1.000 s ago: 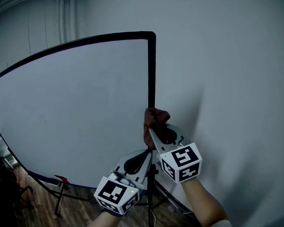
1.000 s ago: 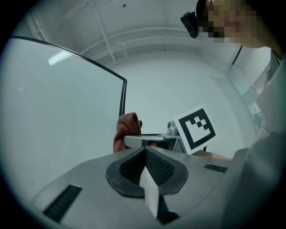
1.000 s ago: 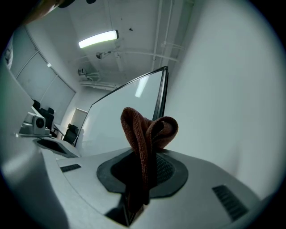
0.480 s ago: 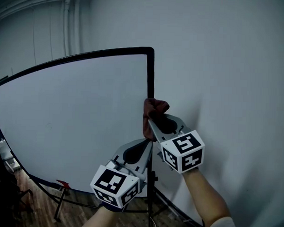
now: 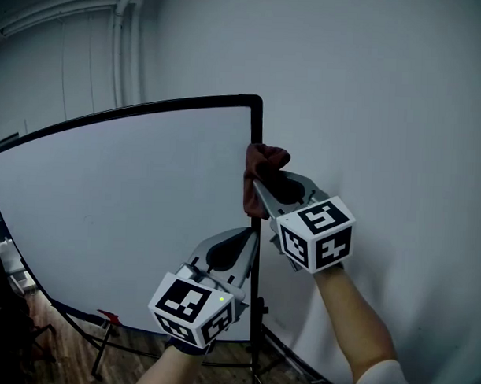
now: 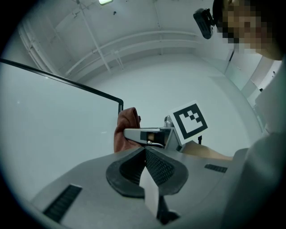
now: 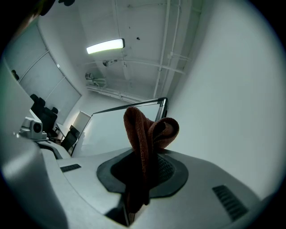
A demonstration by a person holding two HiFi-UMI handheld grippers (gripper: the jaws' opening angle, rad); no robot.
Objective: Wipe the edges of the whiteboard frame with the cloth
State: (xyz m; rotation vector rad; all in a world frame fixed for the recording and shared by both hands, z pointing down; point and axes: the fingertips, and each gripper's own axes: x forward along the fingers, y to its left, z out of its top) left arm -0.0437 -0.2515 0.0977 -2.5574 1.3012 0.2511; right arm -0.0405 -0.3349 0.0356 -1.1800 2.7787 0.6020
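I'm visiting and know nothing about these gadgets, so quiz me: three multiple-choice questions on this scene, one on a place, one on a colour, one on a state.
1. Where is the cloth?
A) at the right upright edge of the whiteboard frame
B) on the floor
C) along the top edge

2. What colour is the cloth?
A) blue
B) white
C) reddish-brown

3. How is the left gripper?
A) wide open
B) shut and empty
C) shut on the cloth

Answers: 1 A, the head view shows it at that black edge; 2 C, both gripper views show it; 3 B, its jaws meet with nothing between.
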